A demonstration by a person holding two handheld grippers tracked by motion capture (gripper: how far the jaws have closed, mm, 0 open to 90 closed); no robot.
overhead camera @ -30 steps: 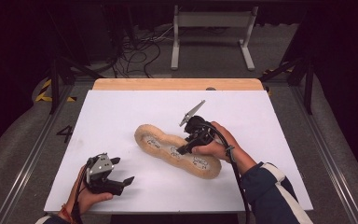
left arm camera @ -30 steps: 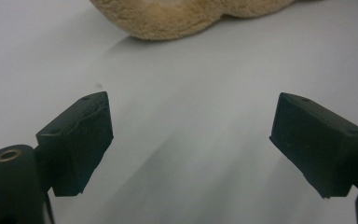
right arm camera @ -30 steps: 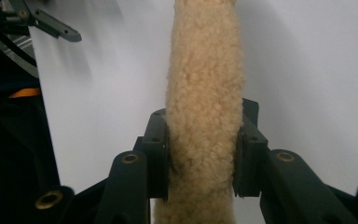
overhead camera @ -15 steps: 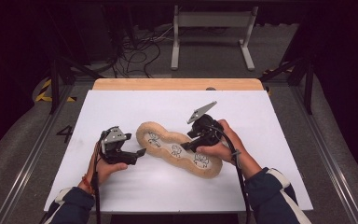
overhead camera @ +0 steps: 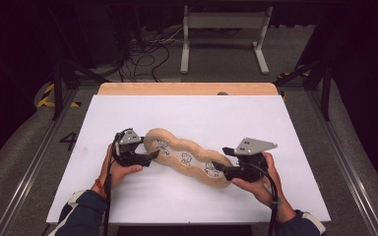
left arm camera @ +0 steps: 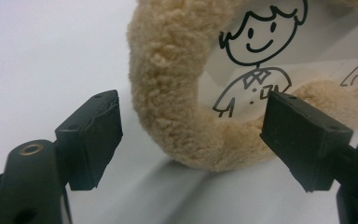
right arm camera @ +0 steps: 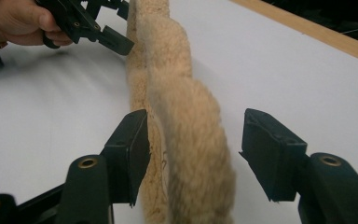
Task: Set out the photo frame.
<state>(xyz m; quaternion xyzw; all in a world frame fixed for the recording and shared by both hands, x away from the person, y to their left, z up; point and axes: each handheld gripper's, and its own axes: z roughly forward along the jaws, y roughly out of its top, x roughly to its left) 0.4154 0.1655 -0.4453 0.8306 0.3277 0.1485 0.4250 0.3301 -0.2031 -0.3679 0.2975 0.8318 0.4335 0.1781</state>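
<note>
Jaws on the left gripper (left arm camera: 191,135) stand wide and have just been closing a little; the fleecy rim of the plush frame (overhead camera: 187,156) curves between them, near the right pad, and neither pad presses on it. The right gripper (right arm camera: 193,154) has just been opening, and its jaws straddle the frame's other end, a gap showing at both pads, so nothing is gripped.

Relative to the frame, the left gripper (overhead camera: 139,156) sits at its far-left end and the right gripper (overhead camera: 226,169) at its near-right end, each held in one hand. The frame lies flat on the white table (overhead camera: 216,115), about mid-table and nearer the person's edge. Its long axis runs on a diagonal from far-left to near-right, and its three drawn figures face up.

Likely risks: the pile is soft and thick, so a pinch taken only on the fleece may slide off when the frame is lifted. If one gripper closes or pulls before the other, the limp body could twist, sag in the middle or swing round on the table.
</note>
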